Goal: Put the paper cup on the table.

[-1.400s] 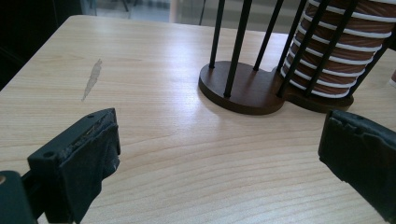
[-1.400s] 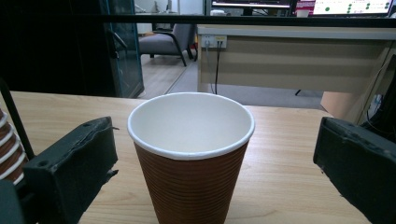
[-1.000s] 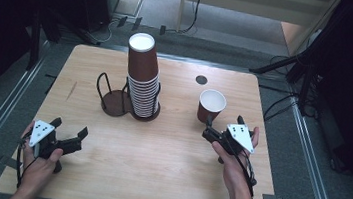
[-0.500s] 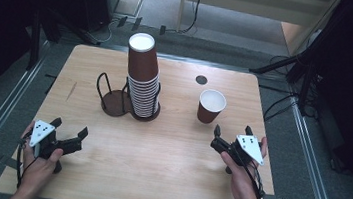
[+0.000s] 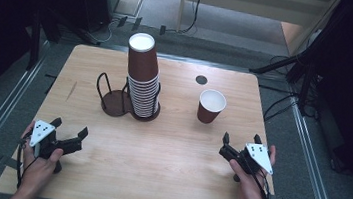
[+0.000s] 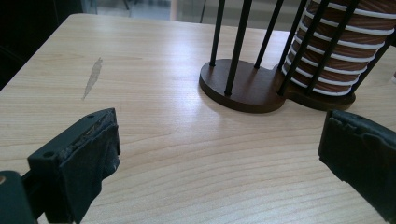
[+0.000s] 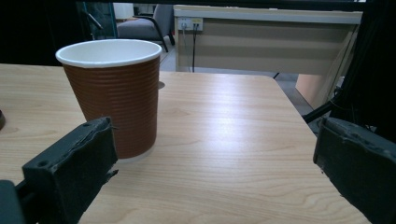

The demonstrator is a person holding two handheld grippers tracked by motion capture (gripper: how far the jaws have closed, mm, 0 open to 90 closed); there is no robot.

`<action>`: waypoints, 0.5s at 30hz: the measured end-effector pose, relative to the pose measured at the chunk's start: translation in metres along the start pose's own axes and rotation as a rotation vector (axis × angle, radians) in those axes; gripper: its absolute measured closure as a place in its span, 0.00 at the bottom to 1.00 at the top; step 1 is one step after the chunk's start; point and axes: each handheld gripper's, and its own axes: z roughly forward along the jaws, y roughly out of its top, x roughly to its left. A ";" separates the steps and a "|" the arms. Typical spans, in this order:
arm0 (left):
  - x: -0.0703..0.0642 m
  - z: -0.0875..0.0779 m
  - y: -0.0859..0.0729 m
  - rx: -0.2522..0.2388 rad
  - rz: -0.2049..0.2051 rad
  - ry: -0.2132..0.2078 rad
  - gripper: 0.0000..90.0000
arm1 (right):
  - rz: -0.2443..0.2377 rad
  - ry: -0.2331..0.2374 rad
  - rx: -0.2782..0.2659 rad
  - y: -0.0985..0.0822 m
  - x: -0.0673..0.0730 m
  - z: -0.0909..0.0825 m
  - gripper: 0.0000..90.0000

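1. The single brown paper cup (image 5: 211, 106) stood upright, mouth up, on the right half of the table (image 5: 165, 179), well apart from the cup holder (image 5: 116, 103) and its inverted stack of cups (image 5: 143, 83).
2. The right gripper (image 5: 241, 143) rested low near the table's right front edge, jaws spread wide, holding nothing; in the right gripper view the cup (image 7: 112, 93) sat just ahead, off toward the left-hand jaw.
3. The left gripper (image 5: 67, 131) lay near the front left, jaws likewise spread and empty, facing the holder's wooden base (image 6: 243, 86).
4. Judgement: the step in hand looked like a reach for the lone cup. To do it well, centre the cup between the jaws first, close on the ribbed wall at mid-height, and squeeze lightly, as thin paper crushes.
5. No brand, label or legible writing on the cups or holder.
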 end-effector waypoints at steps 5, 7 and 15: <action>0.000 0.000 0.000 0.000 0.000 0.000 0.00 | 0.002 -0.010 0.007 -0.004 -0.006 -0.005 0.00; 0.000 0.000 0.000 0.001 0.000 0.000 0.00 | -0.001 -0.012 0.004 -0.004 -0.009 -0.007 0.00; 0.000 0.000 0.000 0.004 0.011 0.005 0.00 | 0.018 -0.039 0.012 -0.008 -0.021 -0.014 0.00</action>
